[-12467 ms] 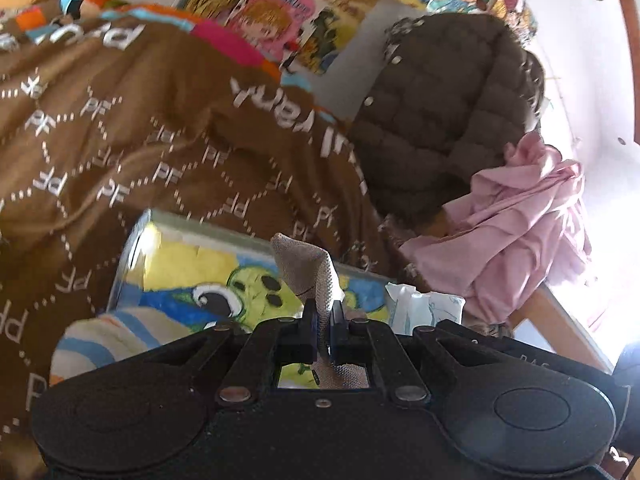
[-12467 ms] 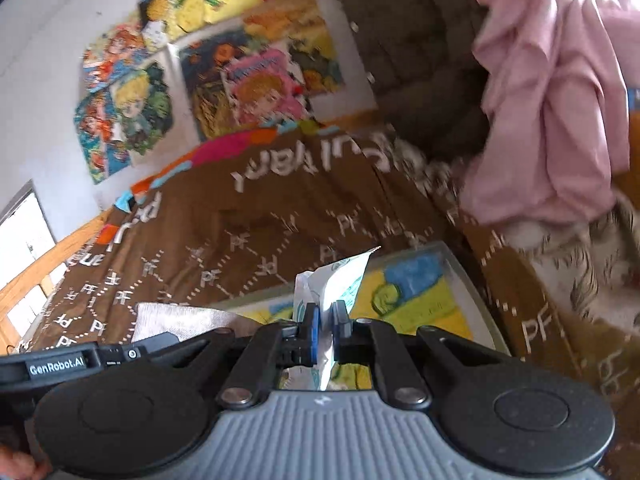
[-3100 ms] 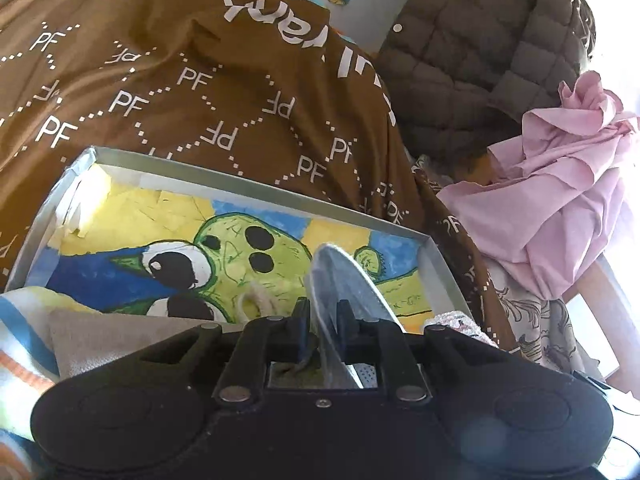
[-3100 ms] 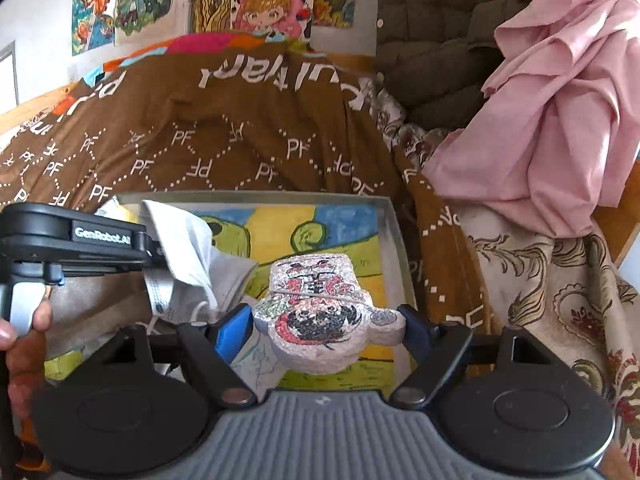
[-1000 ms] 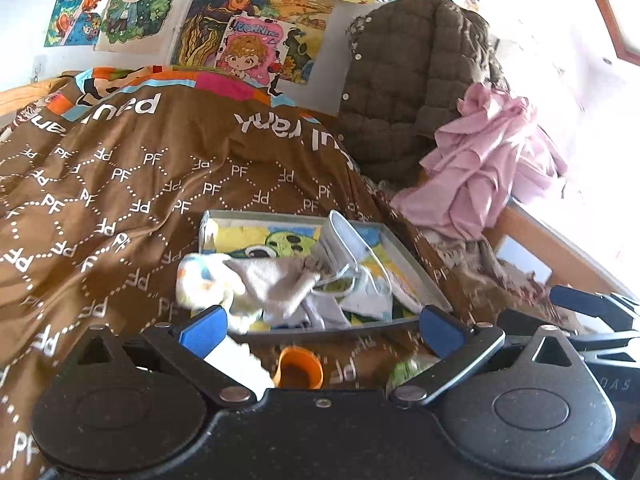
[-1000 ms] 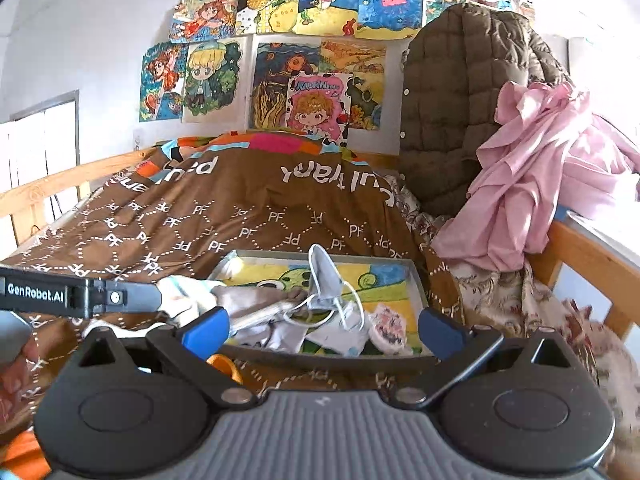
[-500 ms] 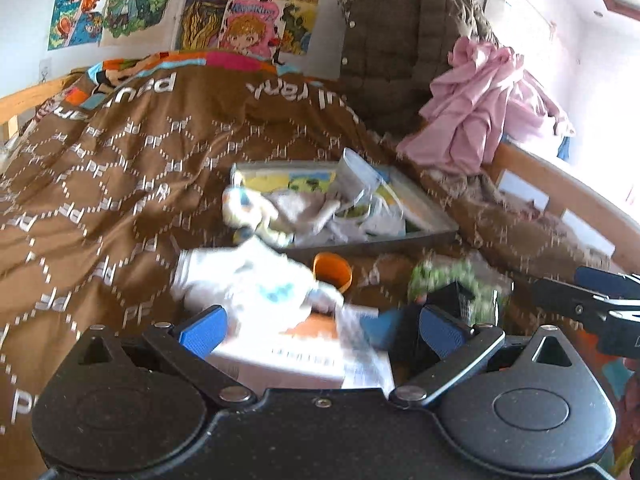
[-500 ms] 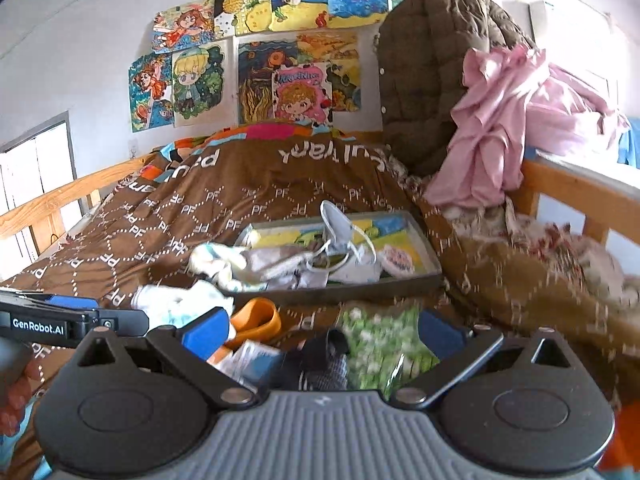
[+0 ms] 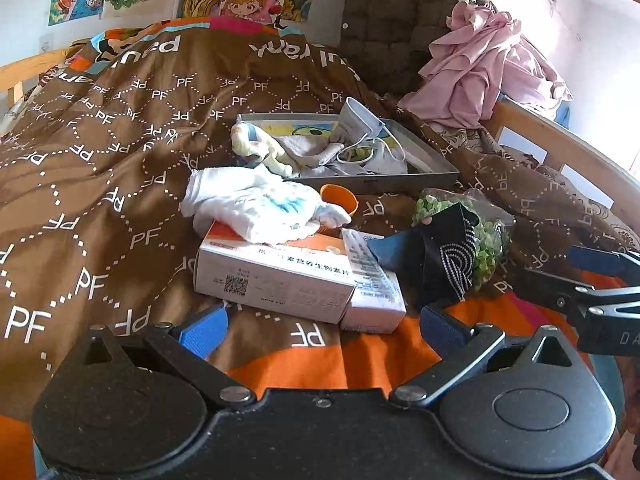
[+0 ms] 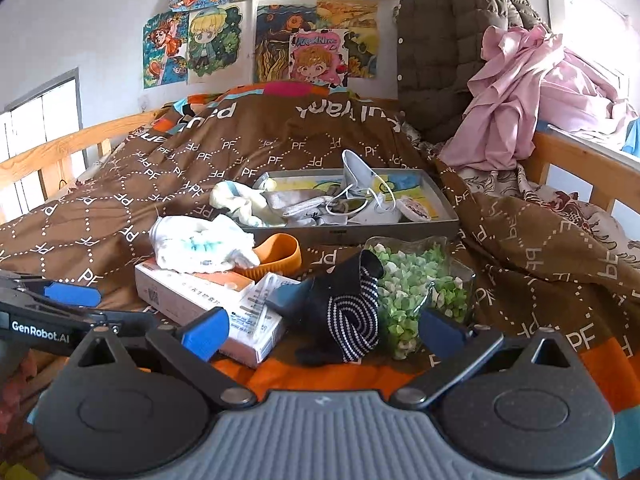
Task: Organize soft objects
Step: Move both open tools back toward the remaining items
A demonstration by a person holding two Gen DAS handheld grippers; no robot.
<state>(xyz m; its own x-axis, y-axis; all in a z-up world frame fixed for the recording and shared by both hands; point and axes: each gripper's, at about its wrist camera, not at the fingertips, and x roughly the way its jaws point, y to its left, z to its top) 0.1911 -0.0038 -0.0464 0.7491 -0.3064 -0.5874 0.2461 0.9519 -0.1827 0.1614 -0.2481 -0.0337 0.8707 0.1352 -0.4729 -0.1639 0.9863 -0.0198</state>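
A grey metal tray (image 9: pixel 416 182) (image 10: pixel 352 233) on the brown bed cover holds a striped sock (image 9: pixel 256 148), grey cloth, a white face mask (image 10: pixel 356 178) and a small round patterned pad (image 10: pixel 416 213). In front of the tray lie a white glove with blue marks (image 9: pixel 260 204) (image 10: pixel 196 248) and a black sock with white dots (image 9: pixel 444 260) (image 10: pixel 344 312). My left gripper (image 9: pixel 320 328) is open and empty, low in front of the boxes. My right gripper (image 10: pixel 322 330) is open and empty, just before the black sock.
Two white medicine boxes (image 9: pixel 276 276) (image 10: pixel 192 288) lie under the glove. An orange cup (image 10: pixel 276 258) and a bag of green pieces (image 10: pixel 412 284) sit by the tray. A brown jacket (image 10: pixel 440 52) and pink cloth (image 10: pixel 516 96) hang at the back right. Wooden bed rails (image 10: pixel 580 160) run along both sides.
Both grippers have pulled back from the tray, open and empty. The glove, boxes, black sock and green bag have come into near view. The mask and the pad lie in the tray.
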